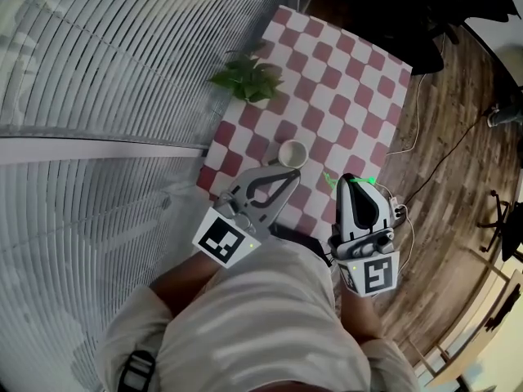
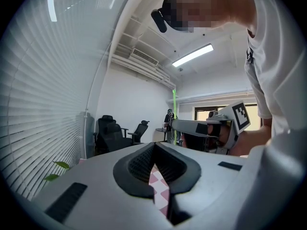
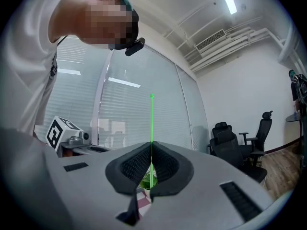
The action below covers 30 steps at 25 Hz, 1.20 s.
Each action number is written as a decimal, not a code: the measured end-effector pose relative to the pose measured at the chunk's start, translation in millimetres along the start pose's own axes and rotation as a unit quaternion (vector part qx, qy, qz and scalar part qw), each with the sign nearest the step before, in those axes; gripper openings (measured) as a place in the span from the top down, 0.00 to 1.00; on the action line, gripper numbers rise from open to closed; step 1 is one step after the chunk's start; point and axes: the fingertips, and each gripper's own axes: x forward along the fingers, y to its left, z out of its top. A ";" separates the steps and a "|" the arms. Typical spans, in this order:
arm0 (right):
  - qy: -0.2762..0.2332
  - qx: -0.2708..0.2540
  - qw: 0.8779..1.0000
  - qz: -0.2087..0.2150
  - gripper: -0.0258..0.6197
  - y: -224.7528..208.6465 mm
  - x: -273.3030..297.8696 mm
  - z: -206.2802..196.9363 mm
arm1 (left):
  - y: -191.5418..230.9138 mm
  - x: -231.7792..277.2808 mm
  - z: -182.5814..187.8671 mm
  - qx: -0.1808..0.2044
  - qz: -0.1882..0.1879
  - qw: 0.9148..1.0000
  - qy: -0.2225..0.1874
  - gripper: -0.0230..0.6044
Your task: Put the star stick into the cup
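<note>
The star stick [image 3: 152,123] is pinched in the fully closed right gripper [image 3: 151,150]. That gripper's own view shows it as a thin green rod rising past the pads, while the head view shows only green ends either side of the tip over the checked table's [image 1: 359,88] near edge. The head view alone shows the white cup [image 1: 292,153] beside the empty left gripper [image 1: 292,174], tips together.

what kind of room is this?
Probably an office or meeting room: black swivel chairs by the far wall, slatted blinds along one side, a strip light and an air vent on the ceiling.
</note>
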 end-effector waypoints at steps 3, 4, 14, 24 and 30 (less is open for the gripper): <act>0.002 0.000 1.000 0.004 0.91 2.3 2.5 -7.9 | 2.3 -0.8 -9.6 0.005 -0.004 1.000 0.007 0.91; 0.003 0.000 1.000 0.005 0.91 3.2 2.9 -10.0 | 2.8 -0.9 -11.9 0.005 -0.004 1.000 0.007 0.91; 0.011 0.002 1.000 0.017 0.91 5.5 10.4 -30.4 | 11.5 -0.1 -31.3 0.002 0.004 1.000 0.012 0.91; 0.019 0.005 0.999 0.030 0.91 9.2 16.3 -49.1 | 17.0 -1.2 -50.4 -0.028 0.011 1.000 0.004 0.91; 0.021 0.010 0.999 0.039 0.91 12.4 21.7 -62.3 | 18.7 -1.9 -62.6 -0.018 0.004 1.000 0.009 0.91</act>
